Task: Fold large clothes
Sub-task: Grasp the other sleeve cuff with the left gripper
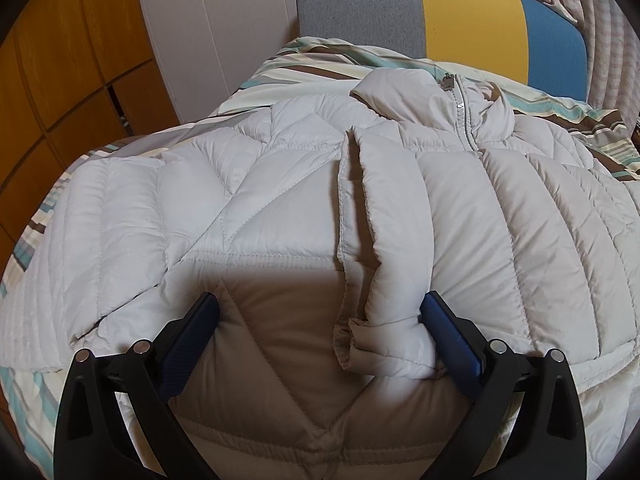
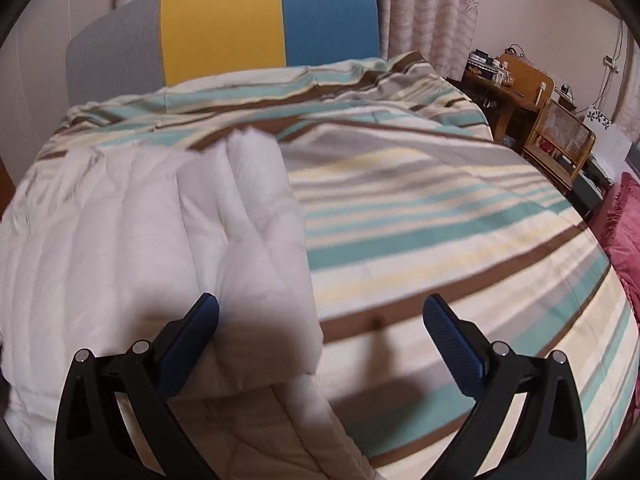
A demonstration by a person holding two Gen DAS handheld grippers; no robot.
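1. A pale quilted puffer jacket (image 1: 280, 184) lies front-up on the striped bed cover (image 2: 440, 220), its collar and zipper (image 1: 460, 104) toward the grey, yellow and blue headboard (image 2: 224, 28).
2. One sleeve (image 1: 384, 272) is folded in across the chest, its cuff lying near the jacket's middle.
3. The left gripper (image 1: 320, 336) hovers over the lower body of the jacket; its jaws stand wide apart and hold nothing, with the cuff just inside the right-hand finger.
4. The right gripper (image 2: 320, 336) hovers over the jacket's outer edge where it meets the bed cover; its jaws are also apart and empty. That view is blurred.
5. Judgement: folding is at an early stage, with the body fold not yet made.
6. Recommendation: pinch through all padded layers at the hem or edge, lift both sides evenly, and press trapped air out so the slippery fill does not spring open.
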